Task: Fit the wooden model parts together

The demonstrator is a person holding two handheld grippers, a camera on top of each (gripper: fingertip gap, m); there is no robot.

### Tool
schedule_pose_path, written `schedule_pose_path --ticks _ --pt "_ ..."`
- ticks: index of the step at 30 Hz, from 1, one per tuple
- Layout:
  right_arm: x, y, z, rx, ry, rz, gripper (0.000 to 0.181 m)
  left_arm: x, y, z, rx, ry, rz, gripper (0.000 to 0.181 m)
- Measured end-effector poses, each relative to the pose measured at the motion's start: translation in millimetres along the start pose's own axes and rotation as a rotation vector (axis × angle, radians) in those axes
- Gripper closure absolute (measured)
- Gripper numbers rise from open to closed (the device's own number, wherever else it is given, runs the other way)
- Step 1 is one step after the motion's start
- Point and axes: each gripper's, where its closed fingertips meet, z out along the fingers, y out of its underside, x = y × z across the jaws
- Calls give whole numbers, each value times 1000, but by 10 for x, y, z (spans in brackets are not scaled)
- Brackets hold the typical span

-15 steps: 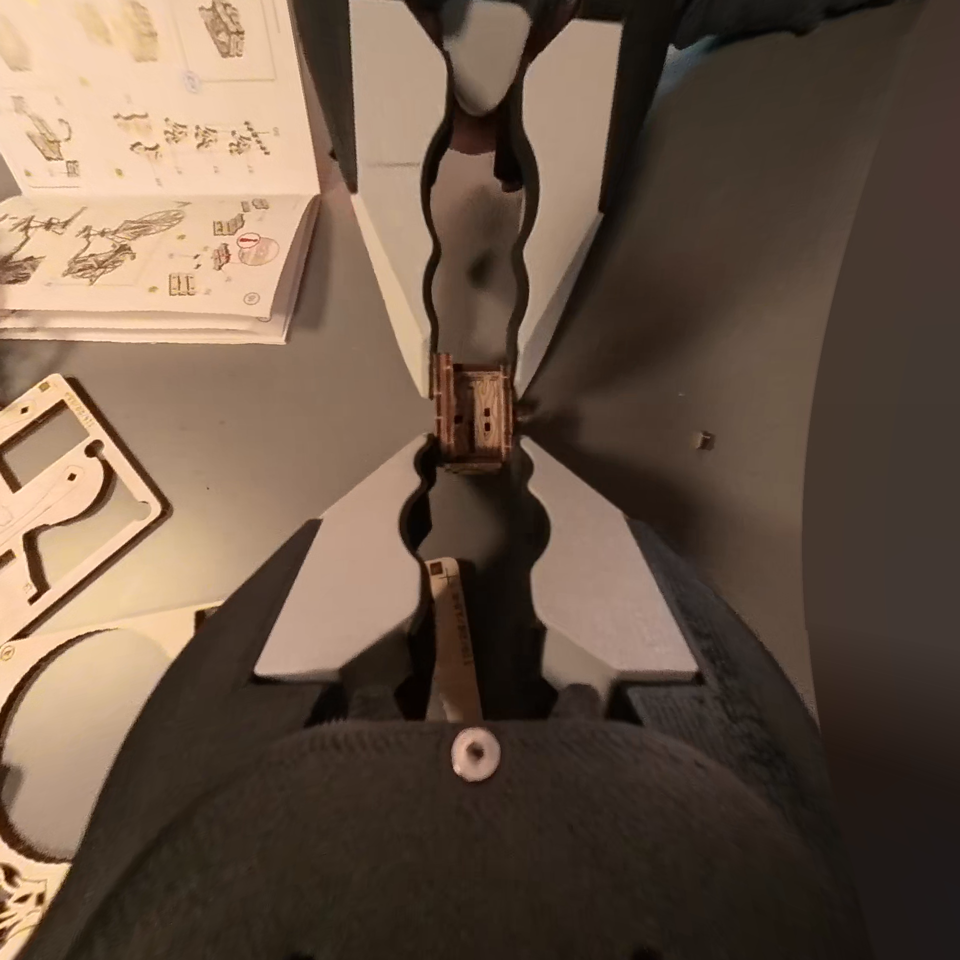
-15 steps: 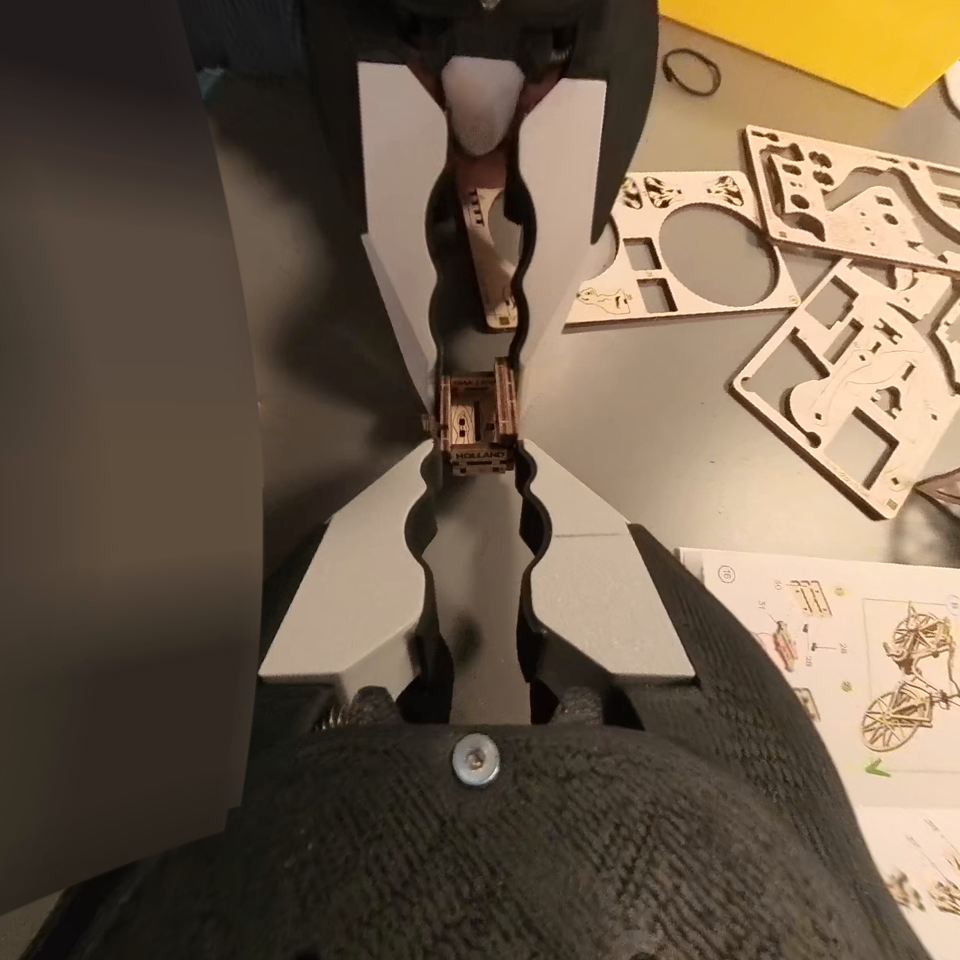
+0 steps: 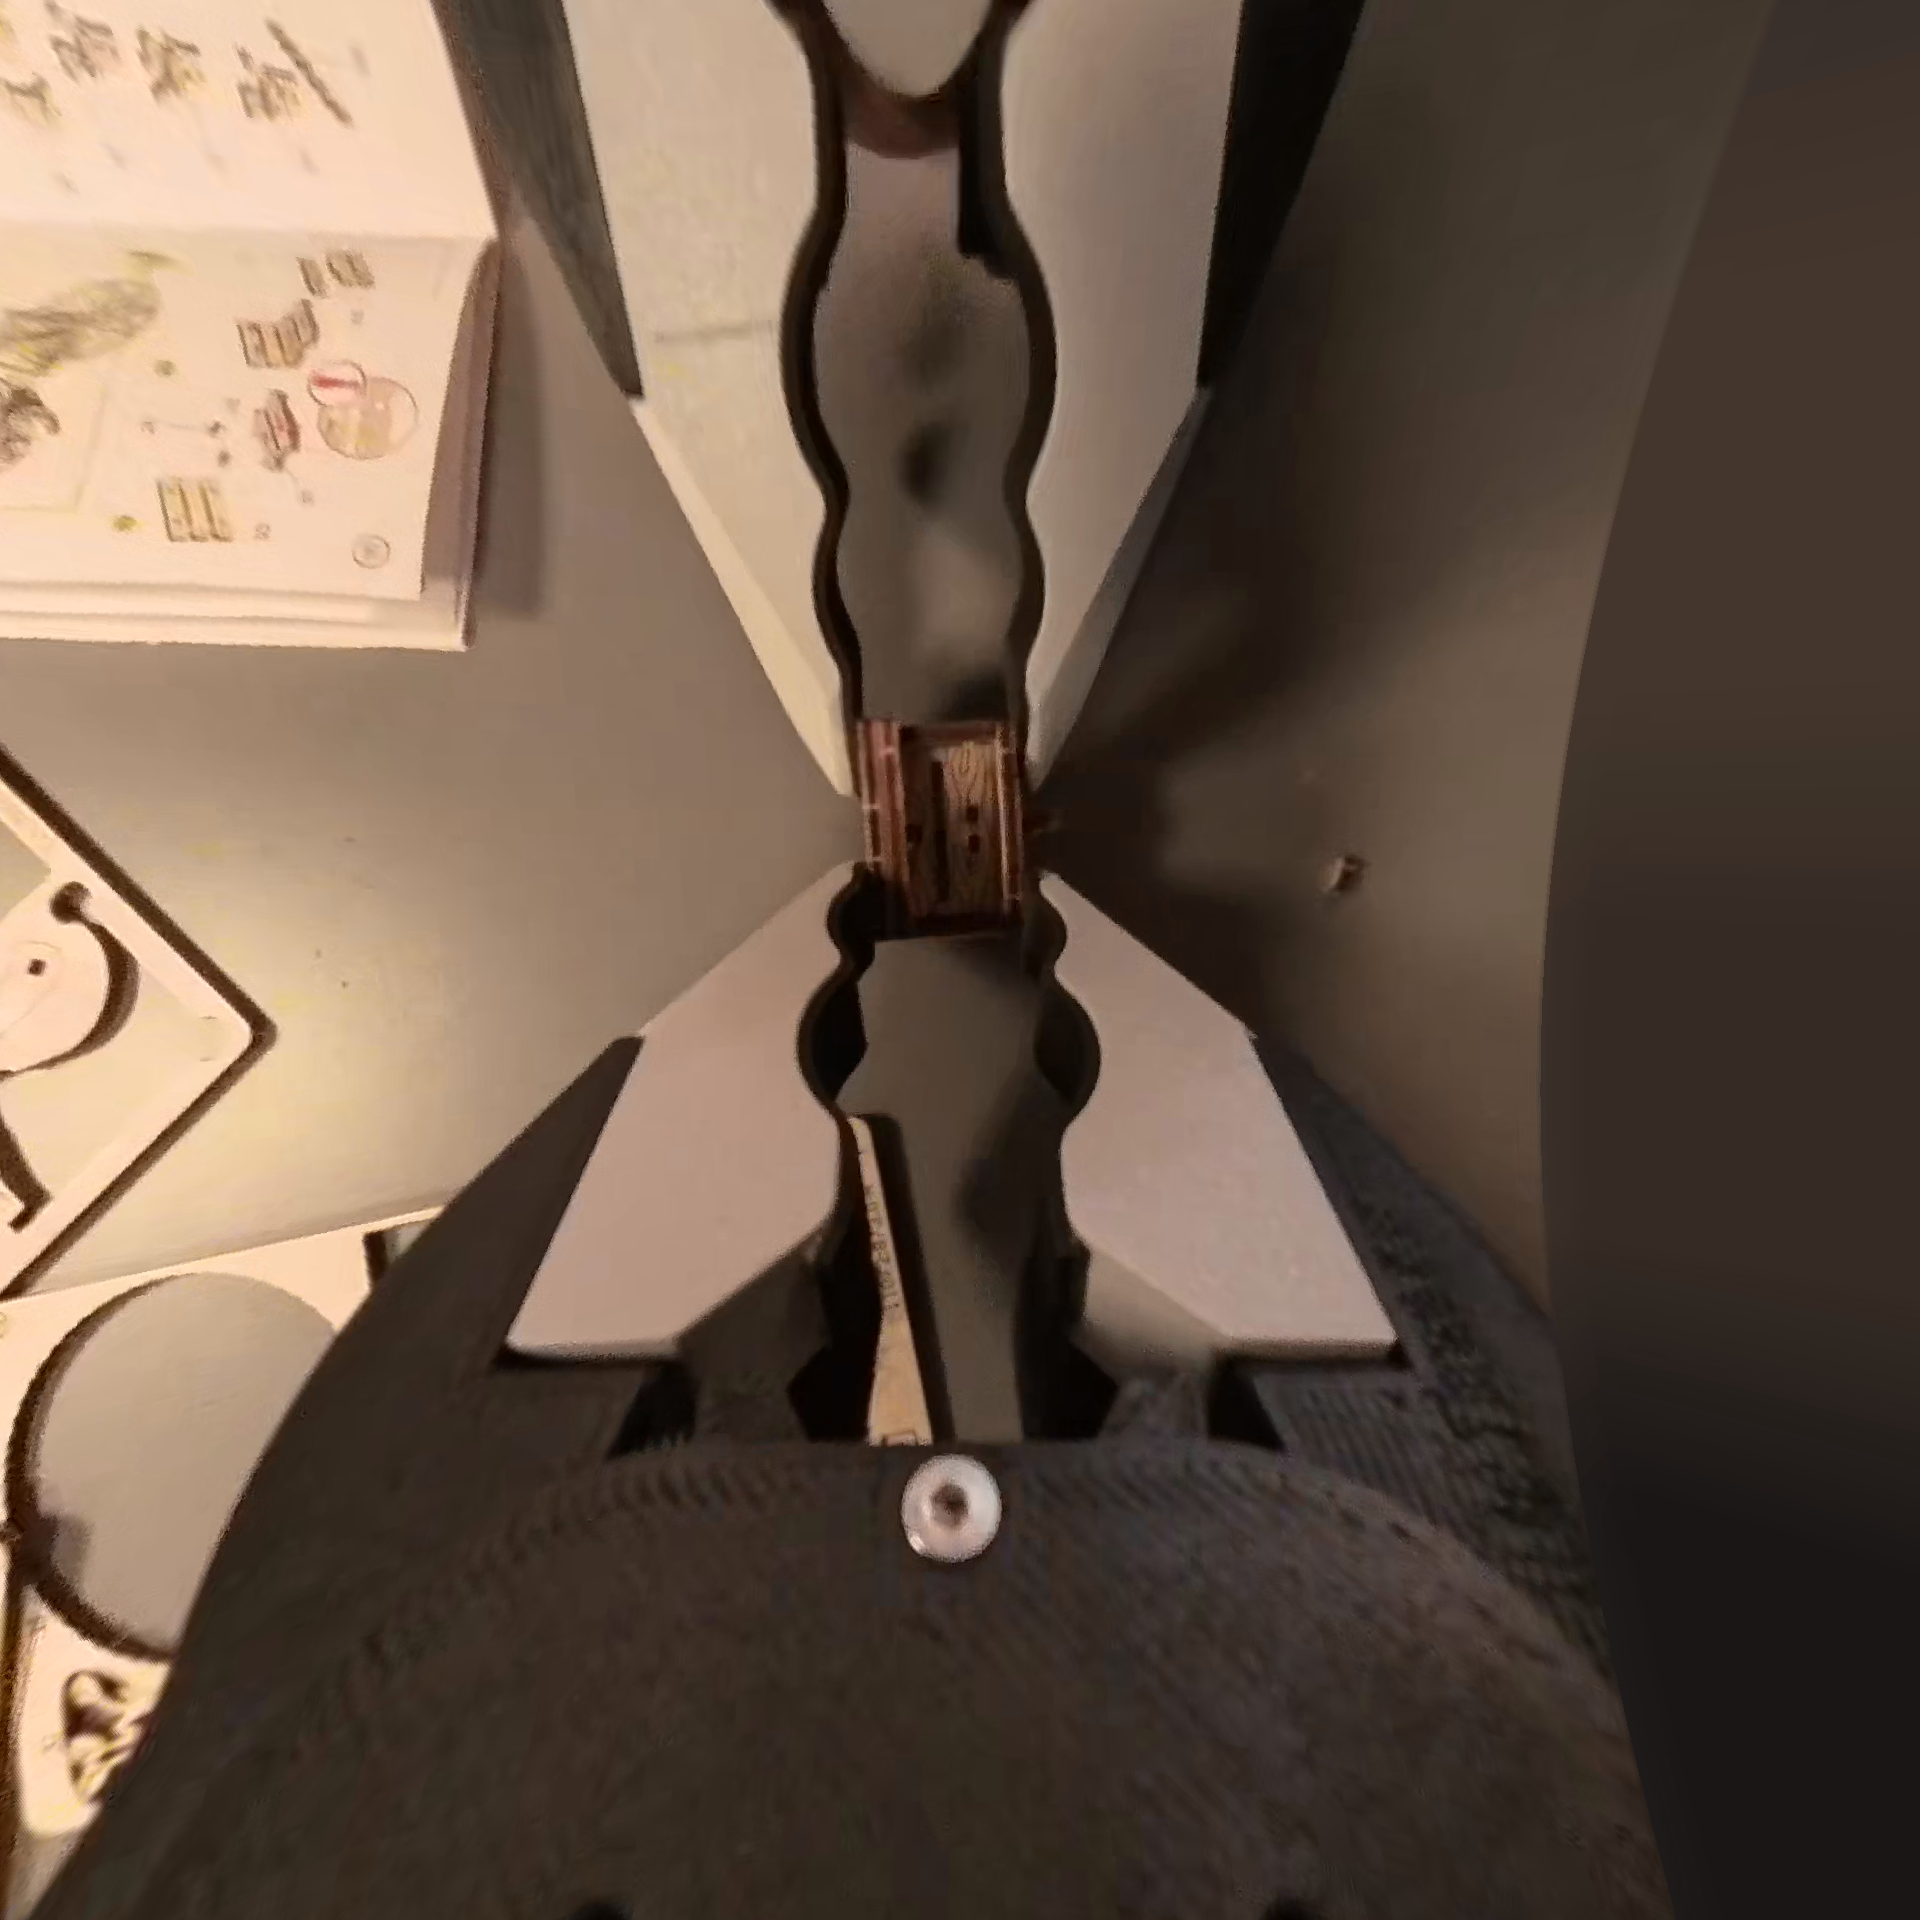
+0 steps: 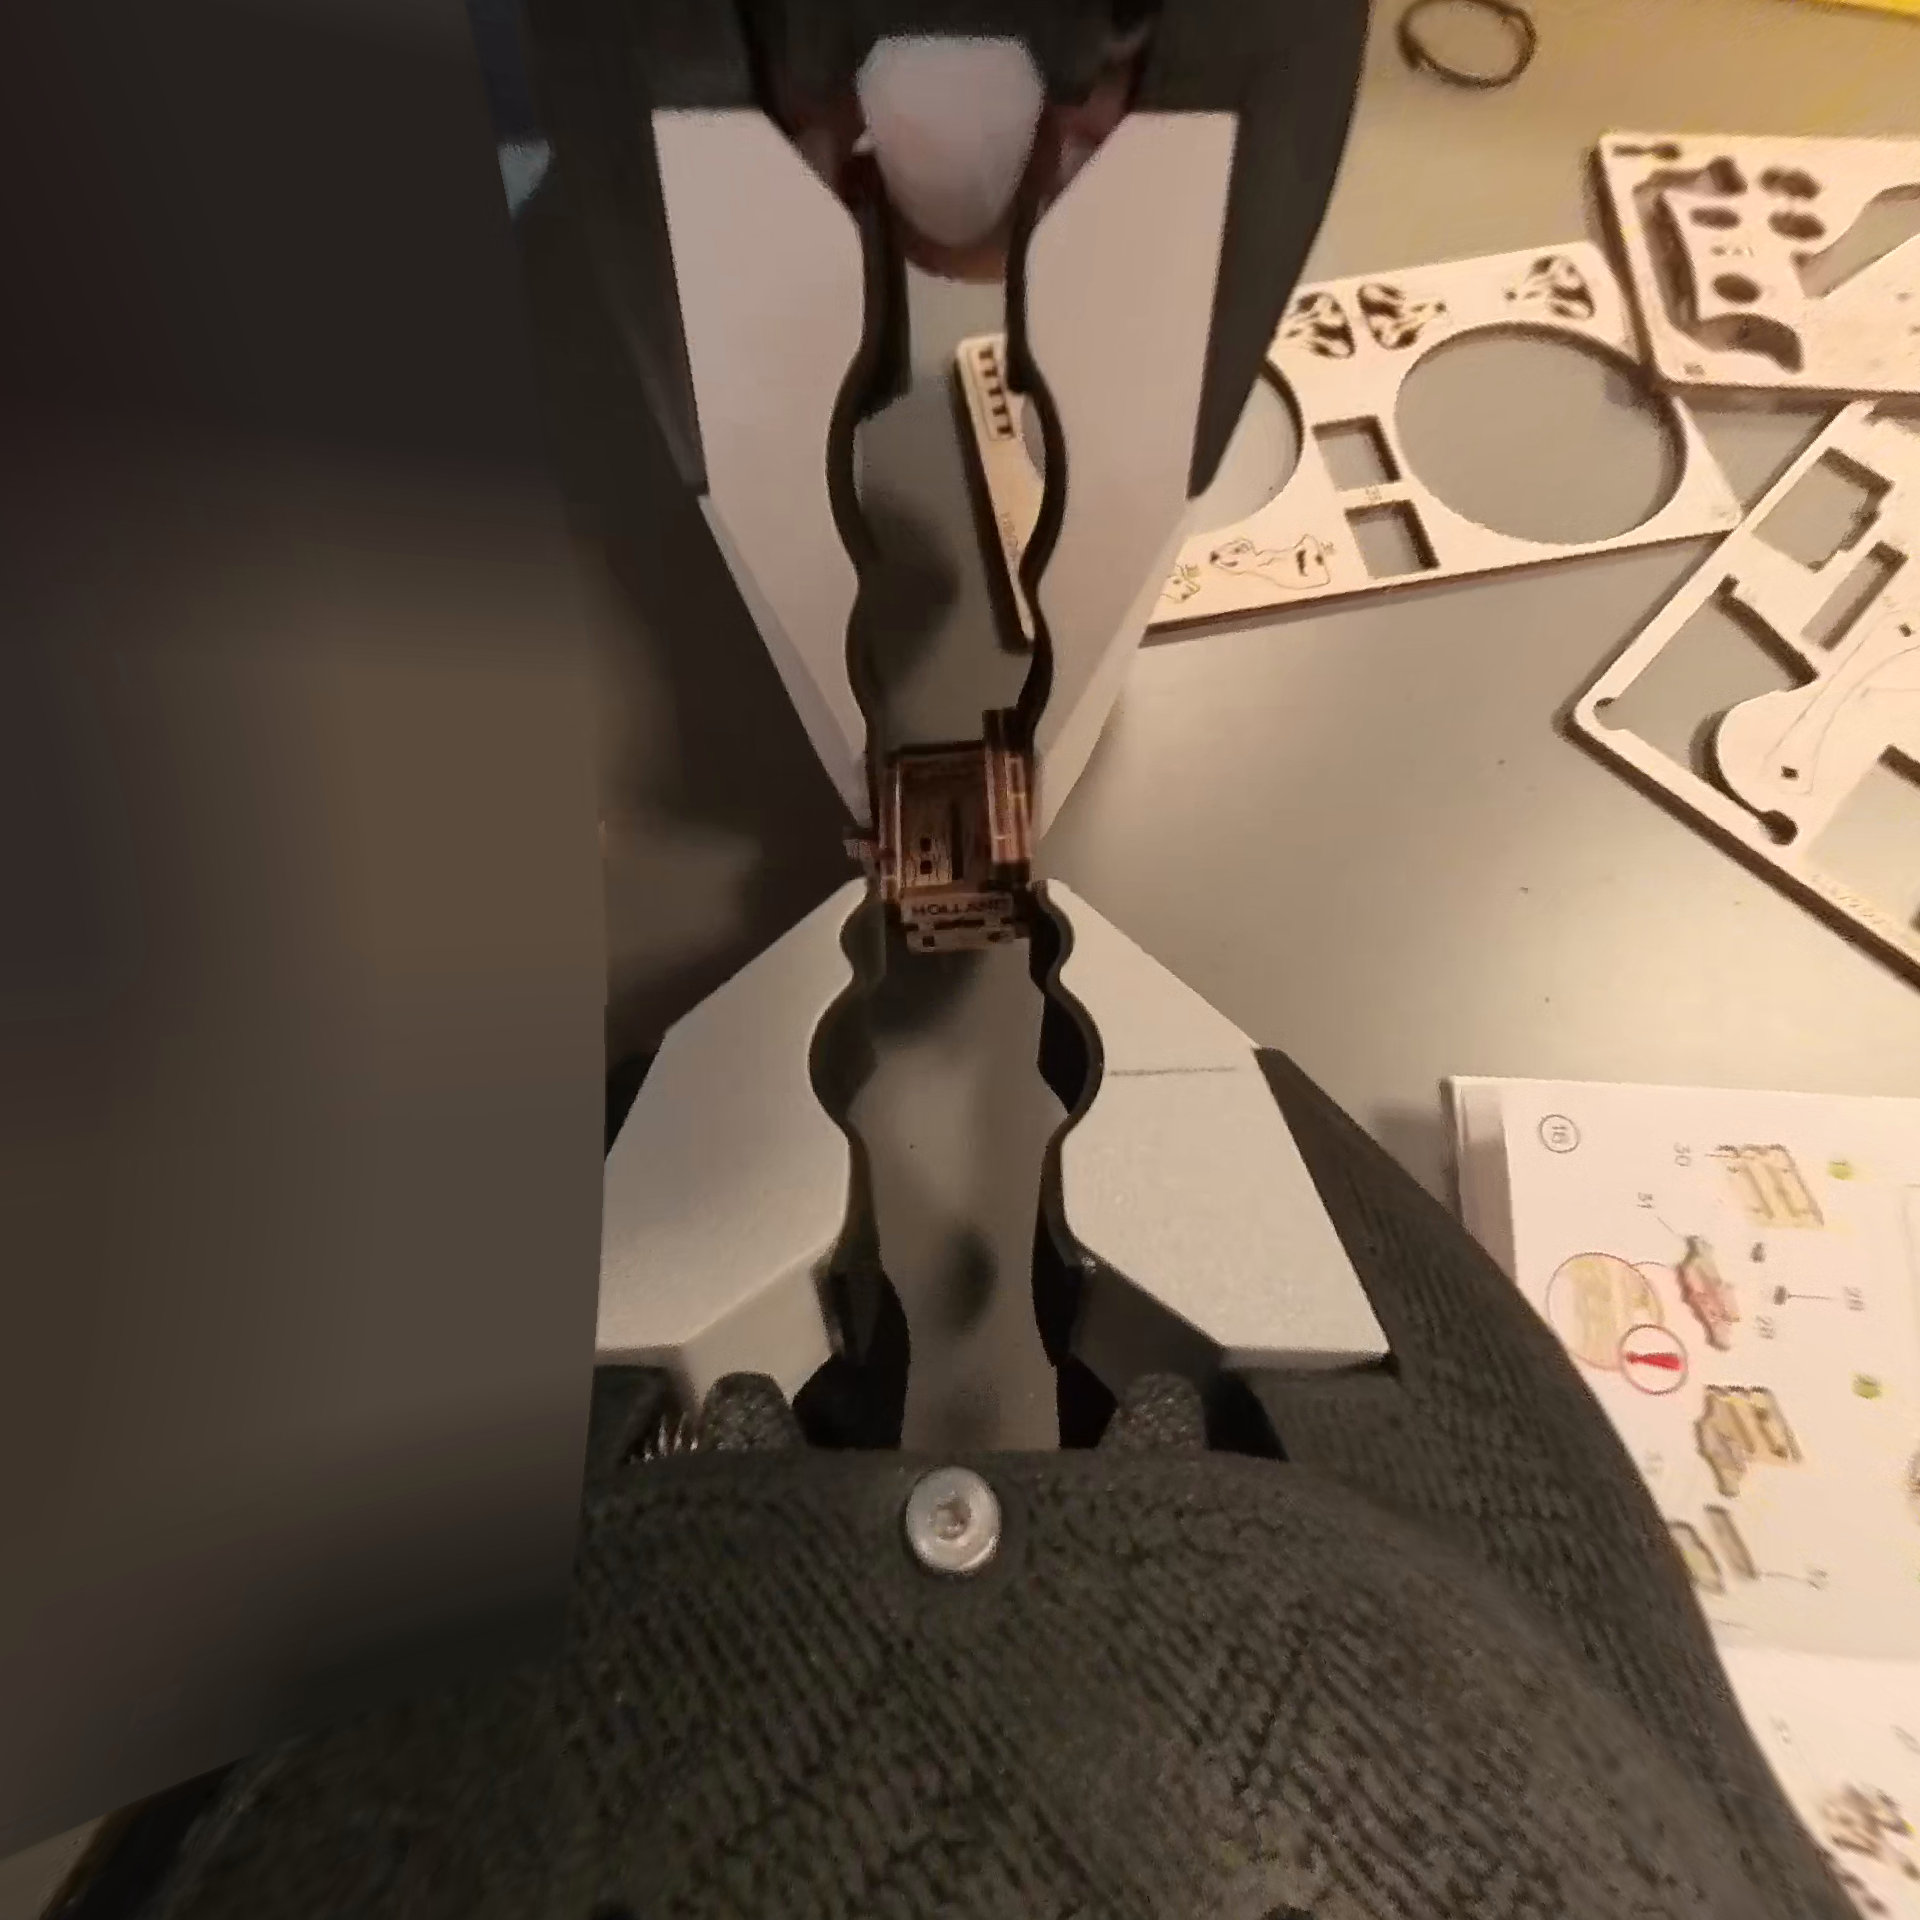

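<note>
The left tool (image 3: 940, 914) and the right tool (image 4: 951, 894) meet tip to tip above the grey counter (image 4: 1351, 831), both clamped on one small wooden box assembly (image 3: 940, 831); cut-out plywood sheets (image 4: 1455, 436) lie at the right.

A plain grey tabletop (image 4: 1351, 831) — matte, warmly lit, soft shadows falling across it.

I am seeing booklet (image 3: 229, 312) and cut sheets (image 4: 1455, 436) sliding and blurring in both wrist views. Strip (image 4: 1003, 488) behind far gripper is shifting right. Both views are tilting slightly.
</note>
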Motion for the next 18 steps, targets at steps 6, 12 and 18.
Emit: schedule_pose_path --ticks 6,12,18 --pt "-5 -27 -46 -6 -6 14 155 13 -40 -20 -7 22 -29 154" --pt "16 -96 -112 24 8 14 155 -7 -100 -87 -32 21 -34 155" --pt "-1 -68 -73 24 -6 11 153 10 -64 -76 -85 40 -46 154"
